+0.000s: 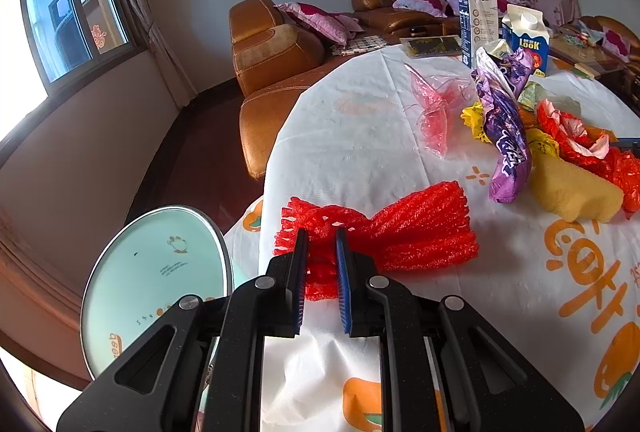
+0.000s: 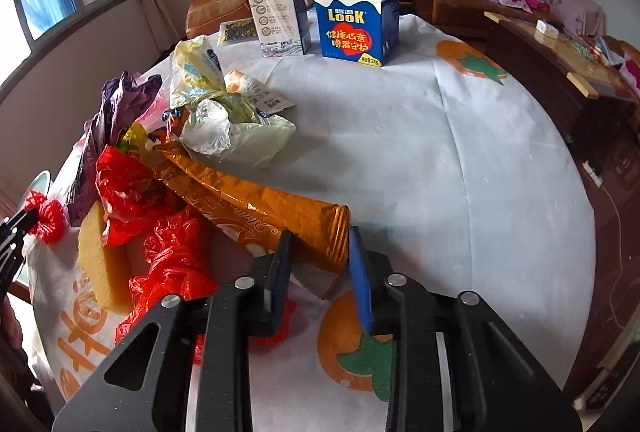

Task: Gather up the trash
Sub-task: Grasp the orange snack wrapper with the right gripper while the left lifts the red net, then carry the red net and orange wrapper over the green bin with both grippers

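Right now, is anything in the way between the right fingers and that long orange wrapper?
Nothing visible. The orange wrapper already has its near end between the right gripper's fingers, with only the white tablecloth beneath; the other trash lies off to the side.

Red foam net [image 1: 384, 236] lies pinched at one end; orange wrapper [image 2: 256, 208] lies slanted, seemingly on red bags [image 2: 168, 252].

Daylight pours in from the window [image 1: 68, 20], far up and left of the fingers, blowing out white at the left edge. The tablecloth [image 2: 420, 160] ahead of the fingers is bright and sharp, with soft shadows. Both views bow strongly, with dark corners.
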The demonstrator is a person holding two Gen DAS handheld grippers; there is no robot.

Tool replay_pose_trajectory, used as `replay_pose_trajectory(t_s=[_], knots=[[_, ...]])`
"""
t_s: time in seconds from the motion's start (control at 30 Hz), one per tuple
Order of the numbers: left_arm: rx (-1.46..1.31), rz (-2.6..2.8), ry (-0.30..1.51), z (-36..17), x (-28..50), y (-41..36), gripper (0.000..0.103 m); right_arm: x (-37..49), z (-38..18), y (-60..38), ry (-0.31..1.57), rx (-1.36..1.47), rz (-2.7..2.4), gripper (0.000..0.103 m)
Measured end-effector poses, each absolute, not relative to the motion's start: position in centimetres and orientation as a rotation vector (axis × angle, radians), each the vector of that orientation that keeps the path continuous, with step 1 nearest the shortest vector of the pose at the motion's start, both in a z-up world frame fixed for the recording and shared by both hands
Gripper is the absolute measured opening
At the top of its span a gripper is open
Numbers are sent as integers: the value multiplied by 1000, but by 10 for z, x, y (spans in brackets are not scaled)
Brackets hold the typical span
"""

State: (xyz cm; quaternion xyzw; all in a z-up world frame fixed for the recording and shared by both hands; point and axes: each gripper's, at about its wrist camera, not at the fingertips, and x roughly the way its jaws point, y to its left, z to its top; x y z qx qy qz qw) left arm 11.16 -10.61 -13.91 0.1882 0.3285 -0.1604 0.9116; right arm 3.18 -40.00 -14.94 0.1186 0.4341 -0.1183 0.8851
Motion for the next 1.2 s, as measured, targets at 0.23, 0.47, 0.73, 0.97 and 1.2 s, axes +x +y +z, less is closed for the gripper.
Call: replay_pose_trajectory(t_s=[0.23, 0.47, 0.73, 0.97, 1.2], knots=[[362, -332, 656, -127, 107, -101, 13, 18, -139, -392, 839, 213, -251, 13], [324, -328, 599, -96, 98, -90, 13, -2, -107, -389, 744, 151, -291, 12], [308, -301, 545, -69, 89, -76, 13, -1, -76, -373, 668, 116, -237, 12], [312, -239, 547, -66, 89, -55, 13, 22, -65, -333, 652, 58, -149, 12], [310, -171, 560, -67, 97, -28, 13, 45, -61, -291, 651, -19, -46, 12]])
